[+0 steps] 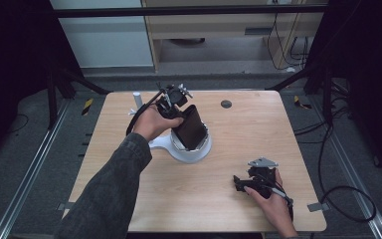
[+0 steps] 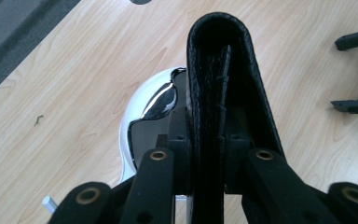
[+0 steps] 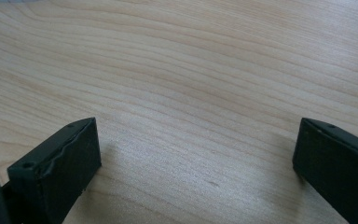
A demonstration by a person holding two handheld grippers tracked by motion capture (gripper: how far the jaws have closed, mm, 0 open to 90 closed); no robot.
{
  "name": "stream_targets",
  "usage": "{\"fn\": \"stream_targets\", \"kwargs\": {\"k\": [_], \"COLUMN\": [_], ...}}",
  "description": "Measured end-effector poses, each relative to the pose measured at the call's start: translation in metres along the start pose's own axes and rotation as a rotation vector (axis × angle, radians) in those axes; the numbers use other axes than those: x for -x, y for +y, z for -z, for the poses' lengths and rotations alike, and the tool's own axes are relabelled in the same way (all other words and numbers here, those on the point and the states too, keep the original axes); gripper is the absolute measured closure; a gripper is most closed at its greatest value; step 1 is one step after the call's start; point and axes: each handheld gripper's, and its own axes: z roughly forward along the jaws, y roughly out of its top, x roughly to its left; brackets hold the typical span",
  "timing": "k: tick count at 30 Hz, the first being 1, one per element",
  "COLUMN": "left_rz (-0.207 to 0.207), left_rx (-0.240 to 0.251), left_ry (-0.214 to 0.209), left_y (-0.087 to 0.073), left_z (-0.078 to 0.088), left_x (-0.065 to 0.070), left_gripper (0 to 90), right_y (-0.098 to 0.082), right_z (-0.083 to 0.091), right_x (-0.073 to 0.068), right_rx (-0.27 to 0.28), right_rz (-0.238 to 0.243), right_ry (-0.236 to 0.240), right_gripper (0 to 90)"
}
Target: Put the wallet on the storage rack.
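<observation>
The left gripper (image 1: 178,110) has its jaws clamped on one edge of a black leather pouch (image 1: 190,127), holding it upright over a white glossy stand (image 1: 191,151) mid-table. The pouch looks light, soft and folded, likely to flop; gripping near the stitched edge seems safest. The right gripper (image 1: 242,183) rests apart on the table (image 1: 248,134), jaws wide

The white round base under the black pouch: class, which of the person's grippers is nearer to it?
Left. The left gripper holds the black pouch directly over the white base. The right gripper rests on the table toward the near right corner, well apart, jaws open.
</observation>
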Motion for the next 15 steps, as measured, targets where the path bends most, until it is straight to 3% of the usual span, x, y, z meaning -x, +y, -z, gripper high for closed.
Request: {"fn": "stream_targets", "kwargs": {"k": [15], "left_rz": [0.023], "left_rx": [0.080], "left_ry": [0.065], "left_y": [-0.008], "left_z": [0.011], "left_x": [-0.007], "left_gripper": [67.7], "right_y": [0.001], "right_z": [-0.001], "right_x": [-0.001], "right_rx": [0.001], "right_rz": [0.001], "right_ry": [0.003], "right_gripper": [0.7]}}
